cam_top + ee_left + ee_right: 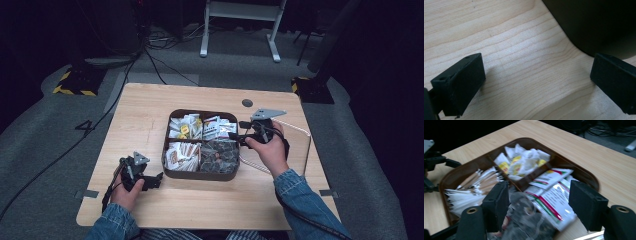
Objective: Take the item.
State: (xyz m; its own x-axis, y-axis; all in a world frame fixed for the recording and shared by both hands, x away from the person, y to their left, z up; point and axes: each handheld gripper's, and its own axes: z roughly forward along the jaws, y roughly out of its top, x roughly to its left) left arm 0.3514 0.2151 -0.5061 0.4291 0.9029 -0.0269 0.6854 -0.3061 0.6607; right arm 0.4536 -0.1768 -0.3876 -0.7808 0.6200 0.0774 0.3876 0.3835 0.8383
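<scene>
Item: sachets (554, 202) in brown tray (200, 175); light, slippery, crumple easily; I'd pinch one edge; my right claw (537, 202) wide, empty; left claw (536, 82) wide, empty on counter (511, 37).

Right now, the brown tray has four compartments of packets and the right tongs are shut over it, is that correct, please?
Not quite: the right tongs are open, not shut, their jaws standing wide apart in the right gripper view. The rest holds: the brown tray has four compartments of packets, and those tongs are over it.
</scene>
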